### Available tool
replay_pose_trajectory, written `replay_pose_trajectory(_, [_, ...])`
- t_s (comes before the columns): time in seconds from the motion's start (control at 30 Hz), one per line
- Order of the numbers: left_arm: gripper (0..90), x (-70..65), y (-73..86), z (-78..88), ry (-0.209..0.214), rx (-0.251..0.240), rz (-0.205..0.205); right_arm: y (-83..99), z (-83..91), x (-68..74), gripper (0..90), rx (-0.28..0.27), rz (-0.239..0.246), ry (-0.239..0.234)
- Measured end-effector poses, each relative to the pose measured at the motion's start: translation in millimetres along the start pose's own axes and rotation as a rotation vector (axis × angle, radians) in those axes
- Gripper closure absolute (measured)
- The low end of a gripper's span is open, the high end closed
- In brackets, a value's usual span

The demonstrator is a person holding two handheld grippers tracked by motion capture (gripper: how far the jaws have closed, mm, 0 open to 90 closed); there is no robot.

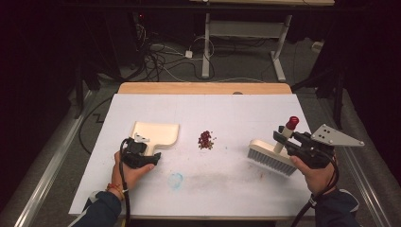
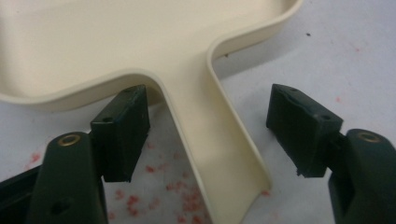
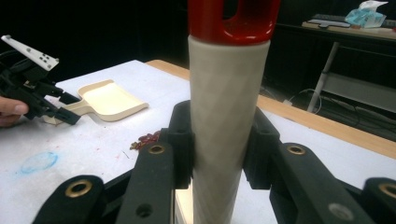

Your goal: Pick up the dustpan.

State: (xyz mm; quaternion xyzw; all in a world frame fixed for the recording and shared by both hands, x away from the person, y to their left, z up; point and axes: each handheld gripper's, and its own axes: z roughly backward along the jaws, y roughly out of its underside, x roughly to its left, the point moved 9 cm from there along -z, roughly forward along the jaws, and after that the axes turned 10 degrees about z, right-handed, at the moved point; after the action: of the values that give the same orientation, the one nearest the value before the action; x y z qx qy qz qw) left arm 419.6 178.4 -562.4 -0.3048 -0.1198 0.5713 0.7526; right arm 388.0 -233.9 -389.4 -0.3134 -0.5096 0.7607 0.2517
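White table (image 1: 227, 179) — left claw (image 2: 208, 130) straddles dustpan handle (image 2: 210, 140), right claw (image 3: 219, 154) clamps brush (image 3: 226, 116).

high view looks down; tool views sit close, sharing the dustpan (image 1: 156, 133).

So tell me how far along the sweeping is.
Done: the right gripper is clamped on the brush handle. In hand: the left gripper straddles the dustpan handle, jaws not yet touching it. Left: gripping the pan and sweeping the red crumbs, still piled on the table.
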Motion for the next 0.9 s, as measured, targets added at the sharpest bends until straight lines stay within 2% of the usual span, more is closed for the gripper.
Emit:
replay_pose_trajectory(0.1, [37.9, 1.9, -4.8, -1.5, -0.028, -0.003, 0.028, 0.7, -0.9, 0.1, 69.2, 0.003, -0.001, 0.0])
replay_pose_trajectory(0.27, [56.2, 9.7, -4.8, 1.1, -0.037, -0.013, 0.053, 0.8, -2.4, 1.1, 69.2, 0.003, -0.002, -0.007])
replay_pose_trajectory(0.37, [63.4, 11.6, -4.8, 1.6, -0.039, -0.018, 0.057, 1.1, -3.8, 1.0, 69.2, 0.007, -0.007, -0.008])
replay_pose_trajectory(0.4, [63.7, 13.4, -4.5, 2.3, -0.022, -0.019, 0.053, 0.7, -4.4, 1.1, 69.2, 0.007, -0.005, -0.004])
replay_pose_trajectory(0.47, [64.0, 14.2, -4.8, 2.5, -0.014, -0.017, 0.05, -0.1, -5.7, 2.8, 69.2, 0.008, -0.001, -0.006])
replay_pose_trajectory(0.57, [64.1, 16.4, -6.6, 3.2, -0.006, -0.003, 0.011, 0.5, -7.0, 6.1, 69.2, 0.012, 0.017, -0.012])
replay_pose_trajectory(0.63, [64.1, 17.0, -6.6, 3.6, -0.002, 0.001, 0.009, 1.5, -7.2, 6.7, 69.3, 0.016, 0.011, -0.014])
replay_pose_trajectory(0.9, [64.3, 25.8, -2.1, 16.4, -0.014, 0.001, -0.017, 3.6, -13.2, 9.1, 69.2, 0.026, 0.014, -0.027])
